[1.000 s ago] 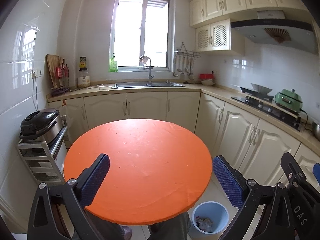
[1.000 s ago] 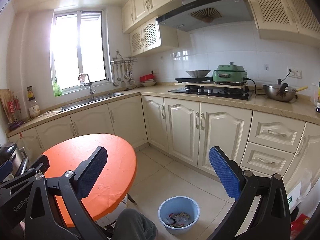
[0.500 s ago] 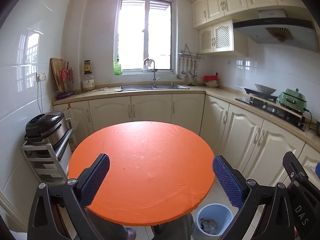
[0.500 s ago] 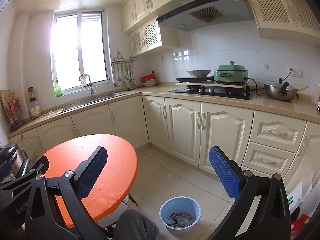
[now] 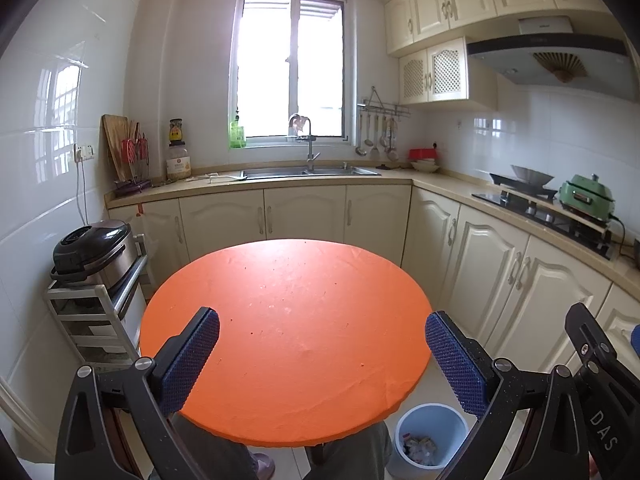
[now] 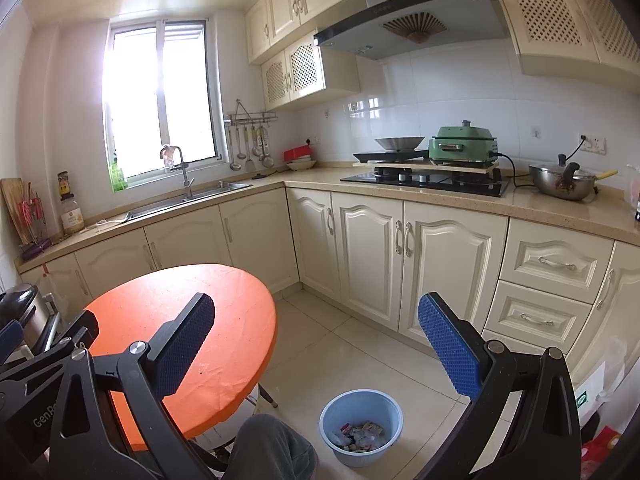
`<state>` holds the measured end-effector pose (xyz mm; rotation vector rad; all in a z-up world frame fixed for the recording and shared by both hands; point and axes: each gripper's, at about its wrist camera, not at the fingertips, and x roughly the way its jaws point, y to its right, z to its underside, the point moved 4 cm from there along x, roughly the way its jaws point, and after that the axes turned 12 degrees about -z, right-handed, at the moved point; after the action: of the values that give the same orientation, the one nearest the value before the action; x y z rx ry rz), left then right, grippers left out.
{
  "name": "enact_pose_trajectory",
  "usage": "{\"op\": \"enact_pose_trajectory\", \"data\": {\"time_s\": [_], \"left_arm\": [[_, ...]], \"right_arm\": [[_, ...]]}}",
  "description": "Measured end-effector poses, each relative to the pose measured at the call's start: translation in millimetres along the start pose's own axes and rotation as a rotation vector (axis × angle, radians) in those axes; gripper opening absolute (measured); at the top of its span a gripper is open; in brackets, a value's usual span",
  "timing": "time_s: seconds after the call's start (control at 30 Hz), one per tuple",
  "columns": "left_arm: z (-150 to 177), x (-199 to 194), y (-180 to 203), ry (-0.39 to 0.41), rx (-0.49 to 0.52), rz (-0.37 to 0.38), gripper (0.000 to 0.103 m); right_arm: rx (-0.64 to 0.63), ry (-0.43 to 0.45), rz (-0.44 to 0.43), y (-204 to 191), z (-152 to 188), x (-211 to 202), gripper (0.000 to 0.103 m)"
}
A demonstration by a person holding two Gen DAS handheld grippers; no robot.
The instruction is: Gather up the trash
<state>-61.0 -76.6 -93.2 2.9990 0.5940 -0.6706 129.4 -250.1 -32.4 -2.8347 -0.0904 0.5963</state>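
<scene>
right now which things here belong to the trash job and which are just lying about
Job: blue bin on the floor, trash inside it, orange table, left gripper and right gripper, both open.

Lying about: rice cooker, green pot, sink.

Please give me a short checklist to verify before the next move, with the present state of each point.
1. Left gripper open and holding nothing: ok.
2. Right gripper open and holding nothing: ok.
3. Table free of trash: ok, only small specks show.
4. Bin upright on the floor beside the table: ok.
5. Trash inside the bin: ok.
6. Trash left on the floor under the table: cannot tell.
</scene>
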Motion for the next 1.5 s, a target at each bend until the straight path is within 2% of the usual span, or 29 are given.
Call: {"op": "enact_pose_trajectory", "data": {"time_s": [1.5], "left_arm": [[-1.1, 0.7, 8.6, -0.039, 0.016, 0.007, 0.102]], "right_arm": [[0.015, -0.036, 0.018, 1.9, 6.9, 1.8, 0.103]]}}
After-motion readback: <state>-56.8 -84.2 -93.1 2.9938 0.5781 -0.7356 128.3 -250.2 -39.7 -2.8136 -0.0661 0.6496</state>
